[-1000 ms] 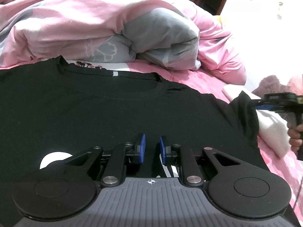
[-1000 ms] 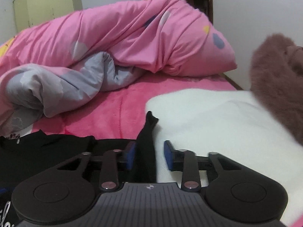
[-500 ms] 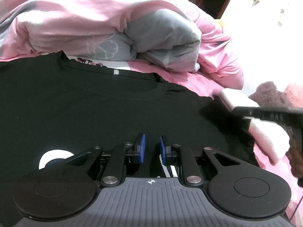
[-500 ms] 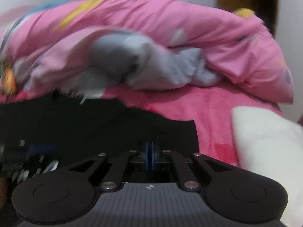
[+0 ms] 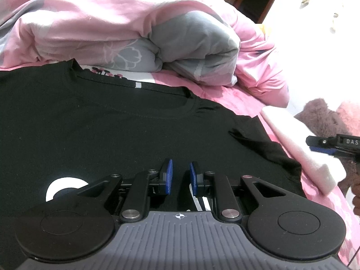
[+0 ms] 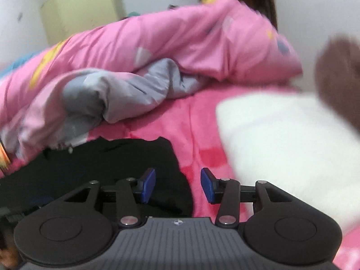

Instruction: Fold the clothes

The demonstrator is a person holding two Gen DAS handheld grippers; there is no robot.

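A black T-shirt point(image 5: 112, 135) lies flat on the pink bed sheet, its collar toward the quilt. Its right sleeve point(image 5: 258, 144) is folded inward onto the body. My left gripper point(image 5: 181, 176) hovers low over the shirt's middle; its blue pads stand a narrow gap apart with no cloth visibly pinched. My right gripper point(image 6: 178, 184) is over the shirt's right edge point(image 6: 135, 168), and its jaws are opening with nothing pressed between the pads. In the left wrist view the right gripper point(image 5: 315, 145) shows at the far right, off the shirt.
A bunched pink and grey quilt point(image 5: 157, 33) fills the bed behind the collar. A white folded cloth point(image 5: 299, 148) and a brown fluffy item point(image 5: 326, 121) lie right of the shirt. A hand point(image 5: 356, 193) shows at the right edge.
The right gripper swung the sleeve inward over the shirt with its jaws shut, then let go and drew back to the right, jaws now apart. The left gripper has stayed put.
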